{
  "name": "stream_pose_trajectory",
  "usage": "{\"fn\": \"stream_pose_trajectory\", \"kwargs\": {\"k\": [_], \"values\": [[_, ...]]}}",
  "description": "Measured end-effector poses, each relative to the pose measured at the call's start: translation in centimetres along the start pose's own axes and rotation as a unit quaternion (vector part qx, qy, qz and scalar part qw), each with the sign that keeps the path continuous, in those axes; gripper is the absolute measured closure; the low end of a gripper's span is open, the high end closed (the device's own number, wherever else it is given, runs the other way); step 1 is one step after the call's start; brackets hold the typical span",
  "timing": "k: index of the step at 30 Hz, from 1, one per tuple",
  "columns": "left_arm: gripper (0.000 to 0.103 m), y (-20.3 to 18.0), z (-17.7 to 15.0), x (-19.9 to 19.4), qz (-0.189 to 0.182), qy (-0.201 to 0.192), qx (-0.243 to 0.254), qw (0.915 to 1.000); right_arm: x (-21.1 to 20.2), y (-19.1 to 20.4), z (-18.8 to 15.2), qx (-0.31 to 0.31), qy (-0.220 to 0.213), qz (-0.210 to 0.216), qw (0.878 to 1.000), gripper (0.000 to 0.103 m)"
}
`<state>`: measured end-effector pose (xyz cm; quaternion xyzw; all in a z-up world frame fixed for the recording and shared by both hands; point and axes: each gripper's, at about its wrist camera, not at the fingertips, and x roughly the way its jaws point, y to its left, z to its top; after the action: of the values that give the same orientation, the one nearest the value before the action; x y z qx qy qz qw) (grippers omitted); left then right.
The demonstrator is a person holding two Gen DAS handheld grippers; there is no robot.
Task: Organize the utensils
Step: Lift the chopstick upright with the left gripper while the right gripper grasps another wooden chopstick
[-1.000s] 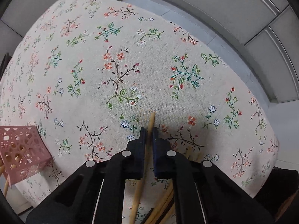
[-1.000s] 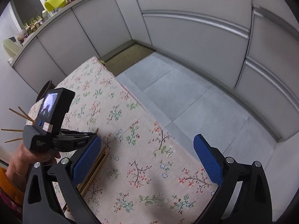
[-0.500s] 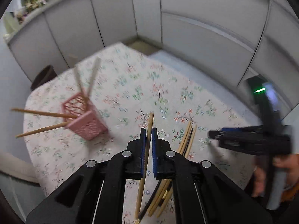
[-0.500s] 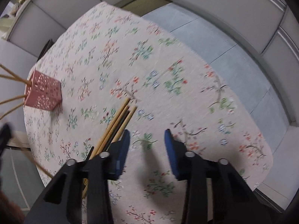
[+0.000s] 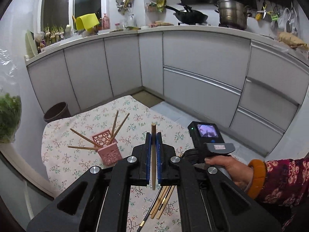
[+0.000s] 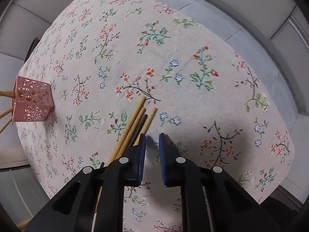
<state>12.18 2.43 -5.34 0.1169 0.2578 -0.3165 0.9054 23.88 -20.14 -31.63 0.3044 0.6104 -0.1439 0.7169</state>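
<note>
My left gripper [image 5: 153,135] is shut on a wooden chopstick [image 5: 153,154], held upright above the table. A pink perforated holder [image 5: 108,148] with several chopsticks in it stands to its left; it also shows in the right wrist view [image 6: 31,101]. A bundle of loose chopsticks [image 6: 135,125], wooden ones and a black one, lies on the floral tablecloth [image 6: 173,58]; it shows in the left wrist view too [image 5: 162,201]. My right gripper [image 6: 152,137] is open by a narrow gap and empty, low over the cloth just right of the bundle's tips.
The right hand and its gripper handle [image 5: 210,141] are at the right in the left wrist view. Grey kitchen cabinets [image 5: 193,77] and tiled floor [image 6: 222,19] surround the table. A dark bin [image 5: 57,111] stands beyond the far left corner.
My left gripper has lifted and tilted up with the chopstick, the view rising from tablecloth to kitchen. My right gripper has dropped toward the bundle and its jaws have narrowed.
</note>
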Motion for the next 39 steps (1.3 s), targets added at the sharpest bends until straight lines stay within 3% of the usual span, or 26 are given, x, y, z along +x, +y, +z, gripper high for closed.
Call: {"fn": "stream_pose_trajectory", "kwargs": {"k": [5,14,23,29,32,36,39], "values": [[0.099,0.1,0.0,-0.8,-0.002,-0.014,-0.003,0.9999,0.0,0.3,0.4,0.001,-0.005,-0.003,1.000,0.088],[0.099,0.5,0.0,-1.3,-0.002,-0.021,-0.012,0.9997,-0.2,-0.4,0.3,0.024,0.006,0.034,0.999,0.086],[0.099,0.8,0.2,-2.2,0.003,-0.031,-0.022,0.9993,0.3,1.1,0.1,-0.020,0.007,-0.025,0.999,0.093],[0.099,1.0,0.2,-2.8,0.004,-0.040,-0.028,0.9988,0.1,-0.9,0.5,-0.003,0.036,-0.005,0.999,0.094],[0.099,1.1,0.3,-2.9,0.007,-0.042,-0.032,0.9986,0.2,0.2,0.0,-0.018,-0.001,-0.016,1.000,0.097],[0.099,1.6,0.3,-3.4,0.011,-0.049,-0.045,0.9978,-0.6,-0.2,-2.0,-0.033,-0.059,0.033,0.997,0.098],[0.099,2.0,0.3,-3.6,0.016,-0.049,-0.055,0.9972,-3.2,-0.2,-4.2,-0.075,-0.121,0.046,0.989,0.099]]}}
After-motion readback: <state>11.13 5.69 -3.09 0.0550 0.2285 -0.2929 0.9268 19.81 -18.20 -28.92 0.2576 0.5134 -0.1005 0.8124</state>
